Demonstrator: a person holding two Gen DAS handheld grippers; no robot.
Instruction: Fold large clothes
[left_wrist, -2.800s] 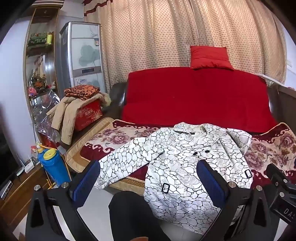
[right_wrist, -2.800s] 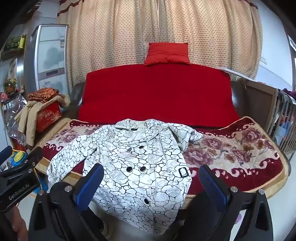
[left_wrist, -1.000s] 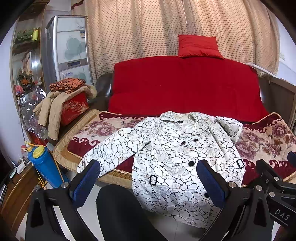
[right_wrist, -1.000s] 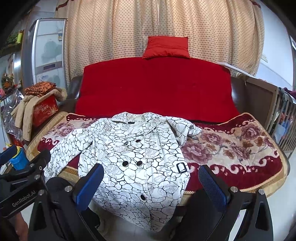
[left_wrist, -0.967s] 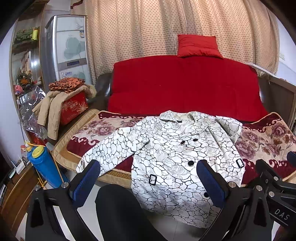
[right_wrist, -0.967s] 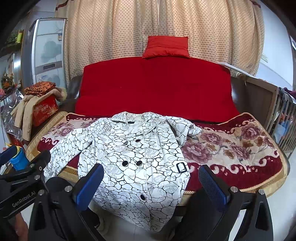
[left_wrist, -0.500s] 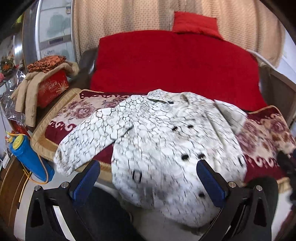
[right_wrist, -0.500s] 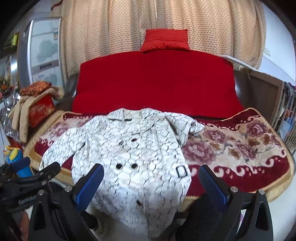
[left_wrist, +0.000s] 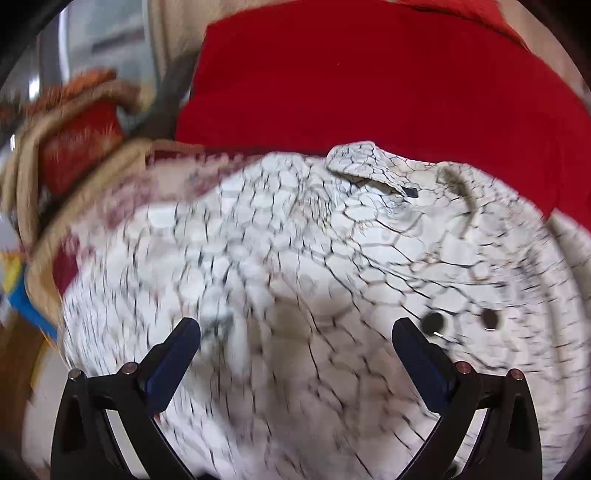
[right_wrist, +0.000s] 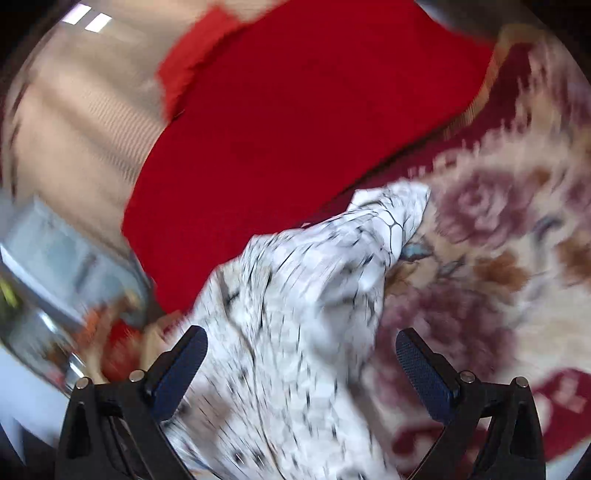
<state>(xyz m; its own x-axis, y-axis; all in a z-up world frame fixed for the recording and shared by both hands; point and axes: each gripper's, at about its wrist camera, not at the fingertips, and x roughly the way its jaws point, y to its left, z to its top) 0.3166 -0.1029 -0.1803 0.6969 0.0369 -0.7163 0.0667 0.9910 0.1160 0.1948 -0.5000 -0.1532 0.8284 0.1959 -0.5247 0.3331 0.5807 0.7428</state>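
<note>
A white coat (left_wrist: 303, 258) with a black crackle print and black buttons lies front up on the floral blanket of a red sofa. My left gripper (left_wrist: 295, 332) is open, close above the coat's left chest and sleeve, with its collar (left_wrist: 369, 166) ahead. My right gripper (right_wrist: 301, 341) is open and tilted, close above the coat's folded right sleeve (right_wrist: 332, 266), whose end points toward the sofa back. Both views are motion-blurred.
The red sofa back (left_wrist: 369, 81) rises behind the coat. The floral blanket (right_wrist: 498, 240) spreads to the right of the sleeve. A red box under draped beige clothes (left_wrist: 70, 136) stands at the sofa's left end. A curtain (right_wrist: 74, 129) hangs behind.
Both grippers have moved fast forward and down from a standing view of the whole sofa to just above the coat. The right gripper has also rolled. Both stay open.
</note>
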